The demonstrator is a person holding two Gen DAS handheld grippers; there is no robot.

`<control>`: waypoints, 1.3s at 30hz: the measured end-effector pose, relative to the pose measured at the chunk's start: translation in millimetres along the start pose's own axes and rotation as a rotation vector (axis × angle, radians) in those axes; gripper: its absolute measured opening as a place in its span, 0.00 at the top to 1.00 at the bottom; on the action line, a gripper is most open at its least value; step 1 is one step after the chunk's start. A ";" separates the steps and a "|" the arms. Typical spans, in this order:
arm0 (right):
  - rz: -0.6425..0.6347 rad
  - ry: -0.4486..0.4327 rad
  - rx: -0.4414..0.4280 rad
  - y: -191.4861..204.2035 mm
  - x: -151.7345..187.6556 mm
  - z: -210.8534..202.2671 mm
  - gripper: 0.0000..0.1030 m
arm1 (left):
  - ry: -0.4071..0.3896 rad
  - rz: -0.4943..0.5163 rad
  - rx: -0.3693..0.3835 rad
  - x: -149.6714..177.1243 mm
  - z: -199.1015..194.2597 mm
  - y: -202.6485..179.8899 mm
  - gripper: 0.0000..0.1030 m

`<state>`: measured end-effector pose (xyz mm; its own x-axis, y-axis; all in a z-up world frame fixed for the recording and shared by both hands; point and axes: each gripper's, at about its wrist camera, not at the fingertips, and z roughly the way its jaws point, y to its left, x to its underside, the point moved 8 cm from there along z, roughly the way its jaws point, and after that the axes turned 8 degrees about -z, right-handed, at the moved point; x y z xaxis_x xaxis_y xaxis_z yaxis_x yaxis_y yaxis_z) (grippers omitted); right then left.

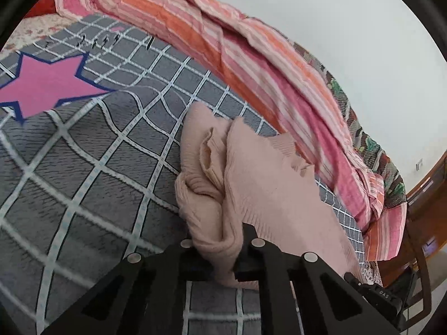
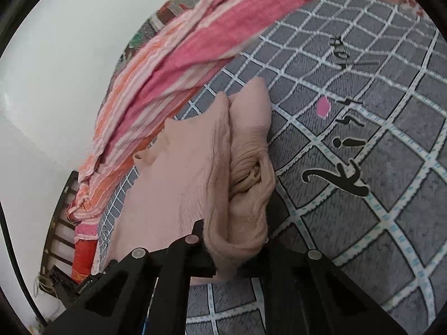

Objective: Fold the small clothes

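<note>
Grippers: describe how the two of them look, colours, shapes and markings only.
Both are matte black. The left gripper and right gripper each have angular linkage arms with triangular cut-outs and round silver pivot pins. The fingers are blocky black pads. Small white lettering sits at the right edge of the left view. No cables or sleeves show.

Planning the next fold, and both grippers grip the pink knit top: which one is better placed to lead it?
Neither clearly. The left gripper and right gripper each pinch a bunched edge of the pink knit top; they should probably move together.

Pale pink ribbed sweater [image 1: 251, 184]; grey blanket [image 1: 83, 173], white grid, pink star [image 1: 47, 86]; pink-orange striped quilt [image 1: 223, 50]; black fingers [image 1: 251, 254]
</note>
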<state>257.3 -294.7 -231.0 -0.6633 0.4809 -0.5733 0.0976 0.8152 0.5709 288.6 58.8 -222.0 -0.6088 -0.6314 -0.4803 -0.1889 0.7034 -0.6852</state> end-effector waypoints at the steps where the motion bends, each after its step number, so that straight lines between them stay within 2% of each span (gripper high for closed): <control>1: -0.011 -0.003 0.004 1.3 0.8 -3.2 0.92 | -0.004 0.009 -0.003 2.6 -4.4 -1.4 0.91; 8: -0.042 0.000 -0.026 6.4 12.5 -38.5 0.92 | -0.014 0.046 0.001 25.5 -45.2 -3.6 0.91; 12: -0.104 0.000 -0.014 7.0 33.1 -67.9 0.92 | -0.011 0.053 0.007 44.2 -68.1 0.5 0.91; 20: -0.139 -0.003 0.001 0.4 68.8 -118.6 0.92 | 0.020 0.081 0.016 81.0 -115.0 4.2 0.91; 23: -0.114 -0.006 0.019 -9.6 74.5 -125.7 0.90 | 0.033 0.119 -0.005 90.2 -119.4 3.3 0.88; 24: -0.114 0.000 0.027 -13.1 75.7 -125.9 0.84 | 0.048 0.136 -0.023 91.2 -117.1 3.6 0.86; 25: -0.117 0.003 0.048 -16.5 75.8 -126.7 0.77 | 0.064 0.148 -0.042 90.6 -115.1 4.9 0.84; 26: -0.128 0.002 0.065 -19.1 74.7 -128.8 0.74 | 0.076 0.152 -0.052 88.6 -114.8 6.9 0.83; 28: -0.163 -0.014 0.080 -19.0 69.9 -135.2 0.72 | 0.082 0.151 -0.038 82.2 -118.2 9.7 0.78; 30: -0.213 -0.049 0.125 -18.3 62.7 -144.6 0.70 | 0.051 0.161 -0.050 72.5 -124.1 11.9 0.73; 32: -0.264 -0.088 0.157 -15.3 53.6 -152.5 0.66 | 0.010 0.190 -0.066 63.1 -129.1 11.9 0.59; 35: -0.337 -0.101 0.179 -5.9 42.8 -151.2 0.64 | -0.028 0.216 -0.053 50.6 -133.3 7.0 0.57; 39: -0.413 -0.102 0.205 6.4 32.8 -136.8 0.64 | -0.017 0.251 -0.058 36.0 -117.2 -8.5 0.57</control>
<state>134.7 -317.9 -165.8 -0.6026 0.1239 -0.7883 -0.0075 0.9869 0.1609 177.9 68.3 -169.3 -0.6295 -0.4397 -0.6406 -0.0781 0.8561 -0.5108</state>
